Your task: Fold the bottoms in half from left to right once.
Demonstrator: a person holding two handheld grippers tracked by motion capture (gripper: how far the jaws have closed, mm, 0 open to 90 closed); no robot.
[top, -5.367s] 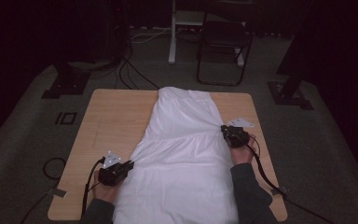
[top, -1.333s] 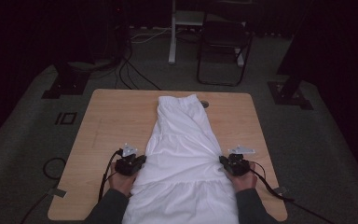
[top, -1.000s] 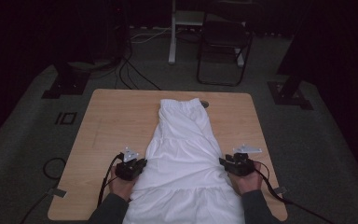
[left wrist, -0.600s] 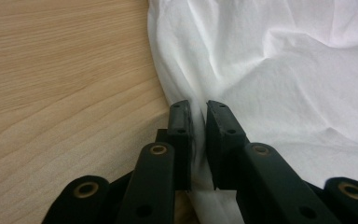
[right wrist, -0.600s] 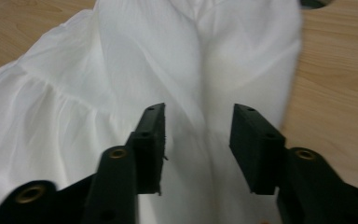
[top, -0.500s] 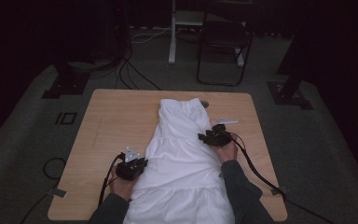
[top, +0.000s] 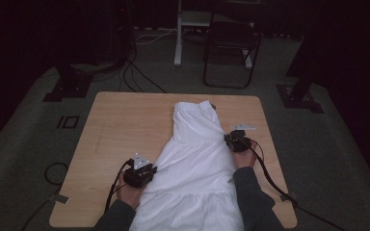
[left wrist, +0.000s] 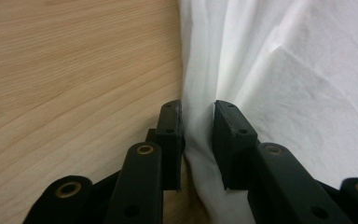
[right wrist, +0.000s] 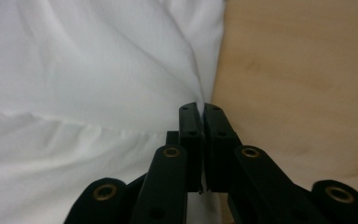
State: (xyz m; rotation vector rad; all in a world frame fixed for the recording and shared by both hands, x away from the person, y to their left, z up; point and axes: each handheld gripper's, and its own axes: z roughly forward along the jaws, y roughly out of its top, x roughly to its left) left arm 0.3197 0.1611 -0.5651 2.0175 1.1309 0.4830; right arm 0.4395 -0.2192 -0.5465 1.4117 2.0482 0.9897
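Note:
A white garment (top: 197, 159) lies lengthwise on the wooden table (top: 125, 125), narrow end far, wide hem toward the person. My left gripper (top: 151, 172) sits at its near left edge. In the left gripper view the jaws (left wrist: 198, 105) stand a little apart with a fold of the white cloth (left wrist: 284, 70) between them; they have just been opening. My right gripper (top: 227, 140) is at the garment's right edge, about halfway up. In the right gripper view it (right wrist: 200, 108) is shut on a thin pinch of the cloth (right wrist: 74, 70), having just closed.
Bare wood (left wrist: 74, 70) lies to the left of the garment and a narrower strip (right wrist: 298, 70) to its right. A dark chair (top: 231, 43) and a white post (top: 178, 33) stand beyond the far edge. Cables (top: 139, 82) and black stand feet (top: 67, 86) lie on the floor.
My right gripper has travelled from the near right corner of the garment farther up its right edge. The left gripper has stayed where it was.

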